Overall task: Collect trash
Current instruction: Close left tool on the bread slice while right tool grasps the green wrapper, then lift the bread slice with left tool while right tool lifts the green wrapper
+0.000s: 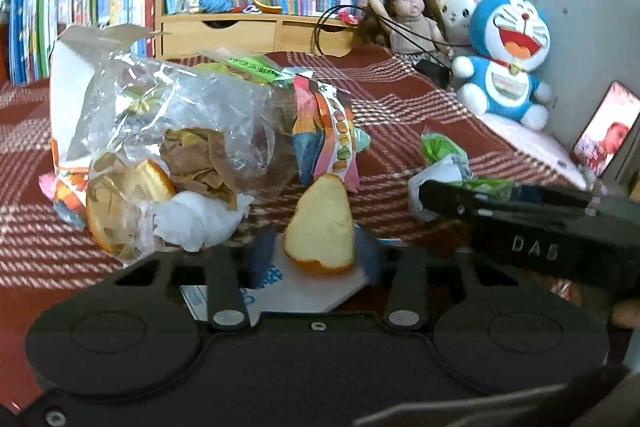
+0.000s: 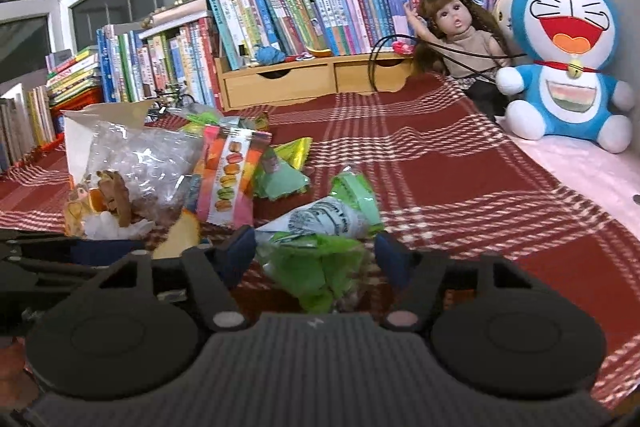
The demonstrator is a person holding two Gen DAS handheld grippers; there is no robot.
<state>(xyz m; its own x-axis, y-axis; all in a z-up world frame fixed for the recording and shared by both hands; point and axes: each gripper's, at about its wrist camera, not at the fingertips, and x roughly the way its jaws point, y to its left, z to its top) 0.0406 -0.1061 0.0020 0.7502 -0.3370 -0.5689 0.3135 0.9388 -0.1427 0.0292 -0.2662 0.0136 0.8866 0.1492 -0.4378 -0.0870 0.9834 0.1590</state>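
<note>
An orange peel wedge (image 1: pixel 320 227) stands upright between the pads of my left gripper (image 1: pixel 316 247), which is shut on its edges, above a white card (image 1: pixel 316 291). Left of it lies a clear plastic bag (image 1: pixel 168 115) holding crumpled brown paper, white tissue and another peel. A macaron snack wrapper (image 1: pixel 336 135) lies just behind. My right gripper (image 2: pixel 316 255) is open, its fingers either side of a green-and-white wrapper (image 2: pixel 320 223) lying on the cloth. That wrapper (image 1: pixel 440 163) also shows in the left wrist view, under the right gripper (image 1: pixel 426 193).
A red plaid cloth (image 2: pixel 460 187) covers the table. At the back stand a wooden drawer shelf (image 2: pixel 280 83) with rows of books, a doll (image 2: pixel 460 39) and a blue plush toy (image 2: pixel 568 67). A lit phone (image 1: pixel 604 127) leans at the right. More green wrappers (image 2: pixel 280 175) lie mid-table.
</note>
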